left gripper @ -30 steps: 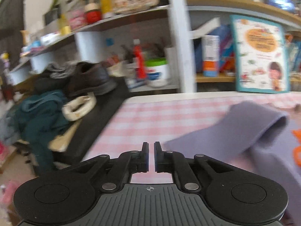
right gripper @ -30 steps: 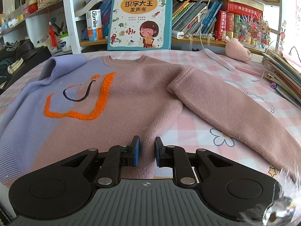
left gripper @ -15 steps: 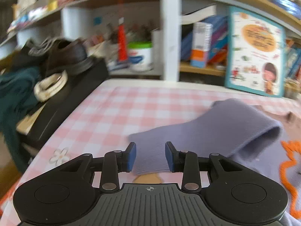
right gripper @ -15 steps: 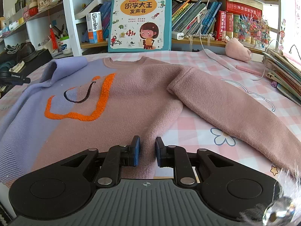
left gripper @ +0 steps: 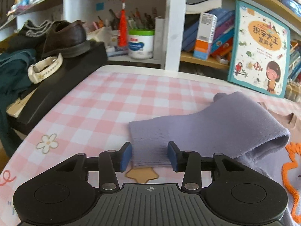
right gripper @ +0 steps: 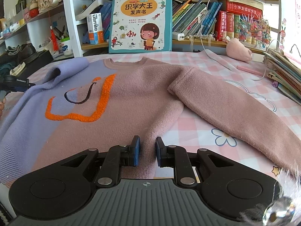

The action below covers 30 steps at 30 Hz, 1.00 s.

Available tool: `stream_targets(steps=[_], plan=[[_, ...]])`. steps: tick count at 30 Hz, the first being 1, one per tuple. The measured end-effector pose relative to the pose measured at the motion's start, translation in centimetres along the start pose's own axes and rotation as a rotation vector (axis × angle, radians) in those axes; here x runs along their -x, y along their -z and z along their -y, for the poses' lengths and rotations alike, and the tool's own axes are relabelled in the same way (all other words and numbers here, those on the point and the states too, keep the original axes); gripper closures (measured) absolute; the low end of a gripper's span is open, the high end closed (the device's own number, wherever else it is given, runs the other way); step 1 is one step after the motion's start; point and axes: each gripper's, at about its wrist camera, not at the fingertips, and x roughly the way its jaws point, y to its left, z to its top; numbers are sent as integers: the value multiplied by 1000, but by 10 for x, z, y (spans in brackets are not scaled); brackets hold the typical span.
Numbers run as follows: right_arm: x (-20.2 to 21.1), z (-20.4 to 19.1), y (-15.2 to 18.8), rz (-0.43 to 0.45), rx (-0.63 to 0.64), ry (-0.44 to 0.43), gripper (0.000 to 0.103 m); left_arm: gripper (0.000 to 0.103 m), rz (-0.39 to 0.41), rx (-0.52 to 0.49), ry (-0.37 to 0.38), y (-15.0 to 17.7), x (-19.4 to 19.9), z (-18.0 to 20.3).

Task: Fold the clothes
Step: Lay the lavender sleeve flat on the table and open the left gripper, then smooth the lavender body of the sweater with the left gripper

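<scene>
A pink and lilac sweater [right gripper: 131, 101] with an orange outline design lies flat on the pink checked table [right gripper: 203, 131]. Its lilac sleeve [left gripper: 197, 128] is bent back, cuff towards me in the left wrist view. My left gripper [left gripper: 149, 155] is open, its pads on either side of the cuff [left gripper: 148, 146]. It also shows in the right wrist view [right gripper: 13, 86] at the far left. My right gripper [right gripper: 146, 153] is open a little over the sweater's pink hem. The pink sleeve [right gripper: 235, 109] stretches out to the right.
A children's book [right gripper: 141, 18] leans on the bookshelf behind the table. A black box [left gripper: 62, 86] with shoes and a strap stands at the table's left edge. A stack of books [right gripper: 284, 75], a cable and a pink soft toy [right gripper: 238, 50] lie at the right.
My left gripper has swung right, opened and come down around the lilac cuff. My right gripper has barely moved and stays slightly open.
</scene>
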Motion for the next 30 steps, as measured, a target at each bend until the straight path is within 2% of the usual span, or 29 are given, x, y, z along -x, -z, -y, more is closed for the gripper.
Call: stream_targets(steps=[3,5,8,14,17,21,22,23,24,26,29,30], plan=[[0,0,1,6,-2,0,86,87,9,13,30,1,0,4],[0,0,1,8,-2,0,86,93,11,31,43,1,1,4],[0,0,1,10,-2,-1,86,94,31,41,32,2,4,2],[0,-1,1,7,1,1,86,94,168,138,-138,-16,40,-48],[0,-1,0,4,3,2,86,94,221,168,-263,-26,61,-81],[-1,-2,1,9,2,11,86,94,214,198,-347,-26,73,-113],[-1,-3,1,10,2,13,86,92,197,175,-389,-24,71,-112],[-1,-4,1,9,5,15,86,87,181,152,-430,-21,69,-111],[-2,-4,1,9,8,16,86,87,161,132,-461,-18,67,-110],[-2,-5,0,6,12,20,86,87,125,107,-440,-10,65,-103],[-2,-6,-2,0,20,25,86,85,105,38,-317,0,69,-76],[-2,-7,-2,-2,23,27,86,83,100,12,-255,1,71,-65]])
